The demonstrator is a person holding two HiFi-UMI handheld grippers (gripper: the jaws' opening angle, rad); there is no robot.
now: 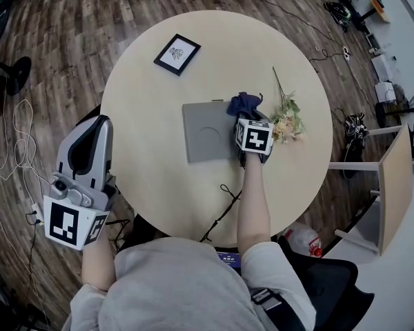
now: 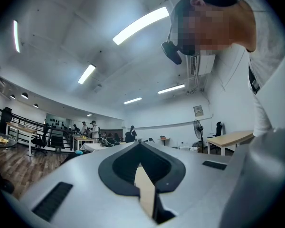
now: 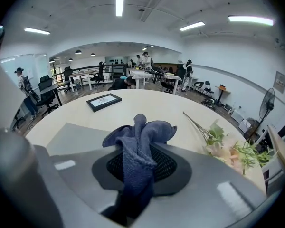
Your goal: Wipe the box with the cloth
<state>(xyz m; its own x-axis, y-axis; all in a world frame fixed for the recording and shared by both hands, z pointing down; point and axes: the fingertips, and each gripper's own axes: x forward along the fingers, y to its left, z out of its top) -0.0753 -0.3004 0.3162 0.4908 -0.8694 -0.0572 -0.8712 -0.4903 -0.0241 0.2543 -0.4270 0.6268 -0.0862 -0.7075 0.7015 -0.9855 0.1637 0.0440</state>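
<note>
Head view: the bench [image 1: 152, 150] carries the box [image 1: 207, 131] at centre. The right tool [image 1: 247, 116] pinches the cloth [image 1: 244, 104] at the box's right edge. The left tool [image 1: 96, 126] is pressed together, empty, off-bench. Wiping judged barely begun.

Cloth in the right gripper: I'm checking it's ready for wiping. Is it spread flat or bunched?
Bunched: the cloth stands crumpled, pinched between the right gripper's jaws.

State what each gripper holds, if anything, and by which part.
The right gripper holds the blue cloth, pinched mid-bundle with its folds sticking out past the jaws. The left gripper holds nothing.
</note>
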